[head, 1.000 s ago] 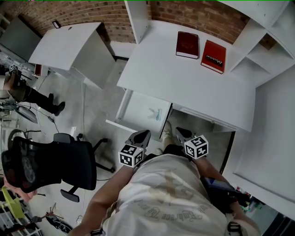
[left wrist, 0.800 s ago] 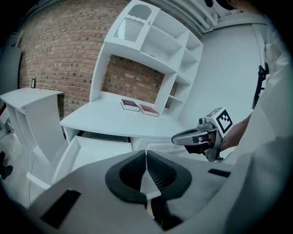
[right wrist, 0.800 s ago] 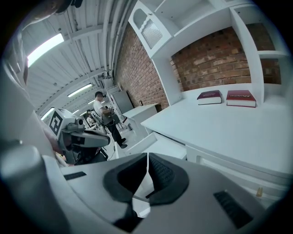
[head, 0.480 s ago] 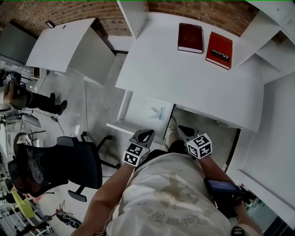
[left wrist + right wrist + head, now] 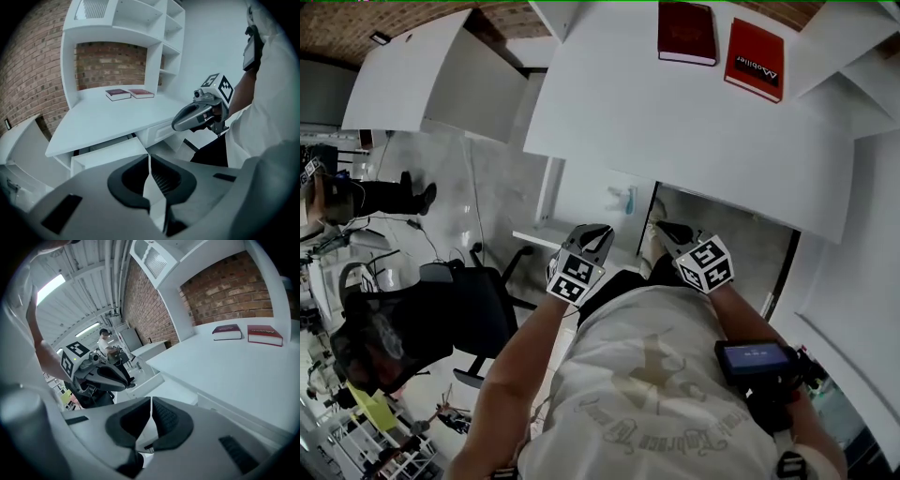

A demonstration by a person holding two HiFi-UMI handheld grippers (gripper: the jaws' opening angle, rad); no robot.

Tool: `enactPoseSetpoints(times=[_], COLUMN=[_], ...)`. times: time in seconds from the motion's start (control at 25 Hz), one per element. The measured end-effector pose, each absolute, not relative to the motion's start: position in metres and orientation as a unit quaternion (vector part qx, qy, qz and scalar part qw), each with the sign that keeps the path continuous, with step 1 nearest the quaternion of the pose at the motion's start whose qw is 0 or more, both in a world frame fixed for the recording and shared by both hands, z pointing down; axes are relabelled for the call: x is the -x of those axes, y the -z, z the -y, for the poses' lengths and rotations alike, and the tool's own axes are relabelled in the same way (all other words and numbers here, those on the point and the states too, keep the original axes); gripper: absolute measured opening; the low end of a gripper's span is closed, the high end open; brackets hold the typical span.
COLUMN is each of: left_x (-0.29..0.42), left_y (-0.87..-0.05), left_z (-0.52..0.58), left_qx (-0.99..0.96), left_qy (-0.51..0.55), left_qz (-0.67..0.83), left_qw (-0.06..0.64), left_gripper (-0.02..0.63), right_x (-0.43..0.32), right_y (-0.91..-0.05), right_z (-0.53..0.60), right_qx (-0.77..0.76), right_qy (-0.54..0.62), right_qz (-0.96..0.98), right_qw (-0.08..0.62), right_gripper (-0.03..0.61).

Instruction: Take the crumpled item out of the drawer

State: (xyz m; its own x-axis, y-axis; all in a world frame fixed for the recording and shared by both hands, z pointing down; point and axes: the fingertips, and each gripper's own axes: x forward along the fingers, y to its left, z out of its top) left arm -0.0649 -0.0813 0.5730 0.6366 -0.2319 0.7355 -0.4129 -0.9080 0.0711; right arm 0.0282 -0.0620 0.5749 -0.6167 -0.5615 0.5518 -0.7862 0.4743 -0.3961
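Left hand-held gripper (image 5: 596, 232) and right hand-held gripper (image 5: 664, 228), both clenched empty, hover near the drawer (image 5: 581, 202) holding a possibly crumpled item (image 5: 623, 199).

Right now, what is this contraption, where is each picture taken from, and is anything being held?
No robot here: a person holds a pair of tongs in each hand. One picture looks down from a camera on the person's head; the other two come from cameras riding on the left tongs and right tongs. Both are shut and hold nothing. A dark red book and a bright red book lie on the white desk. Its drawer stands open with a small pale crumpled item inside.
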Motion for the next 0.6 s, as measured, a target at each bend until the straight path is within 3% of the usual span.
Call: enactPoseSetpoints(times=[0.36, 0.48, 0.6], left_x=[0.060, 0.059, 0.061], left_y=[-0.608, -0.621, -0.642], left_z=[0.087, 0.088, 0.093], left_qx=[-0.877, -0.870, -0.862], left_qy=[-0.451, -0.472, -0.492], left_qz=[0.128, 0.105, 0.082], left_qw=[0.103, 0.098, 0.089], left_gripper=[0.031, 0.094, 0.094], right_x=[-0.025, -0.027, -0.026], right_y=[-0.593, -0.600, -0.616], right_z=[0.072, 0.075, 0.078], right_qx=[-0.383, -0.380, -0.379], right_qy=[-0.336, -0.341, -0.350], right_qz=[0.841, 0.840, 0.838], right_qw=[0.181, 0.183, 0.179], right_gripper=[0.028, 0.028, 0.028])
